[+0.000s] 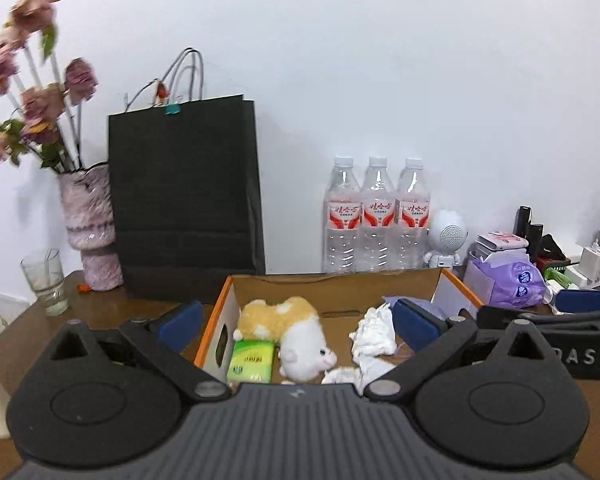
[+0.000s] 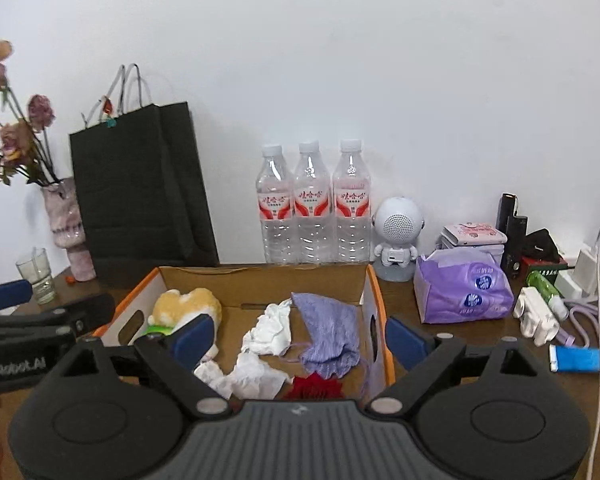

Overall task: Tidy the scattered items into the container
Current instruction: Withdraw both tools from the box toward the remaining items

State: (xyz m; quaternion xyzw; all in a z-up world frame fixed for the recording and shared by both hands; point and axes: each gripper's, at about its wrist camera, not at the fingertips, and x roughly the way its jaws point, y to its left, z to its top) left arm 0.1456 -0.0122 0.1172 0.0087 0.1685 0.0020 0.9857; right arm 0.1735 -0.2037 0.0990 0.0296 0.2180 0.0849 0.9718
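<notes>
An orange-rimmed cardboard box (image 1: pixel 217 314) (image 2: pixel 380 304) sits on the brown table. Inside lie a yellow-and-white plush toy (image 1: pixel 300 340) (image 2: pixel 188 304), a green tissue pack (image 1: pixel 252 362), crumpled white tissues (image 1: pixel 374 332) (image 2: pixel 270 330), a purple knit cloth (image 2: pixel 332 332) and something red (image 2: pixel 316 388). My left gripper (image 1: pixel 297 320) is open and empty above the box's left half, its left finger outside the wall. Over the box's right half my right gripper (image 2: pixel 299 339) stands open and empty, straddling the right wall. A blue tube (image 2: pixel 584 359) lies on the table to the right.
A black paper bag (image 1: pixel 184 196), a vase of flowers (image 1: pixel 92 224) and a glass (image 1: pixel 46 280) stand at the back left. Three water bottles (image 2: pixel 312 208) and a white robot speaker (image 2: pixel 398 236) line the wall. A purple tissue pack (image 2: pixel 464 292), chargers and cables crowd the right.
</notes>
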